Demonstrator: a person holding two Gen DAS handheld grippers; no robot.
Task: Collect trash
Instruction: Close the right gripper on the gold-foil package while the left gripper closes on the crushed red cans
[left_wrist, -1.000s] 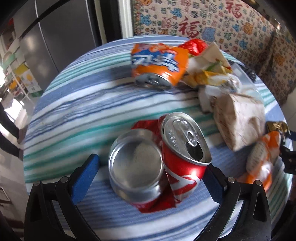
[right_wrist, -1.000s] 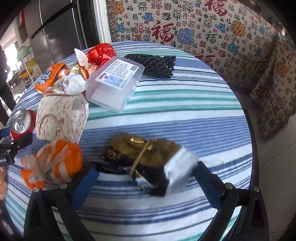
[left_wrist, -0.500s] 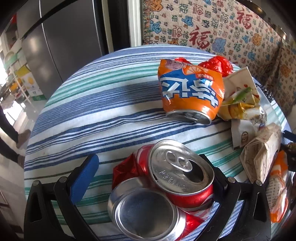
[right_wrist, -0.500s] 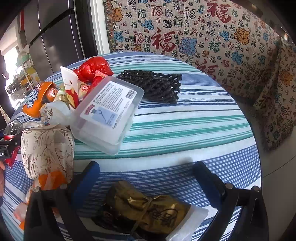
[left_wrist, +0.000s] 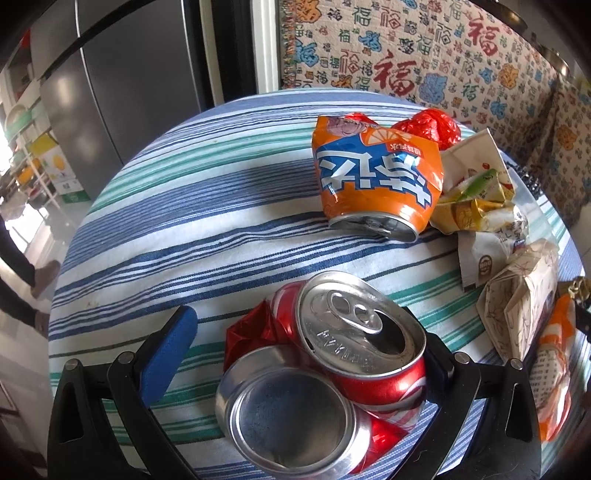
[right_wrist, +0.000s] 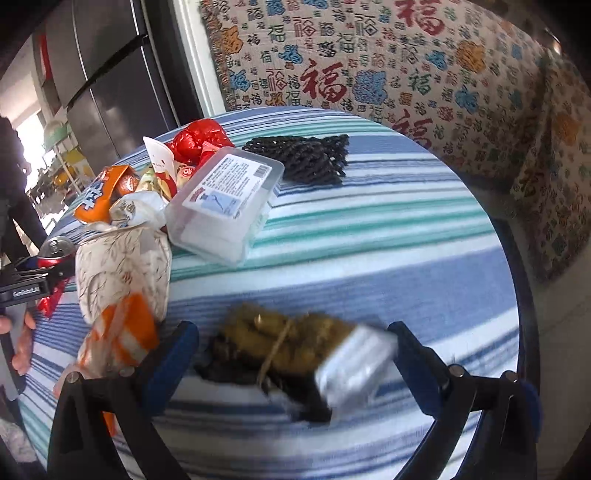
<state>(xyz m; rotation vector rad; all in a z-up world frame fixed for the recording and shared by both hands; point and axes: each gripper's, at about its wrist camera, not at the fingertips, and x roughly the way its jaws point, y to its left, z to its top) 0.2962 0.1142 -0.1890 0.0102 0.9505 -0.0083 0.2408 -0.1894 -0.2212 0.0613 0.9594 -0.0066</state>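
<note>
A crushed red cola can lies on the striped tablecloth between the fingers of my left gripper, which is open. Its blue left pad stands clear of the can; the right finger is hidden behind the can. In the right wrist view a gold-and-black wrapper with a white end lies, blurred, between the open fingers of my right gripper. The left gripper shows at that view's left edge, by the can's top.
A crushed orange can, a red foil ball, paper wrappers, a patterned paper bag and an orange-white wrapper lie in a cluster. A clear plastic box and black netting sit behind. A patterned sofa lies beyond the round table.
The left gripper has tilted and closed in around the red can, then held still. The right gripper drew back, then moved forward, so the gold wrapper again lies between its fingers.
</note>
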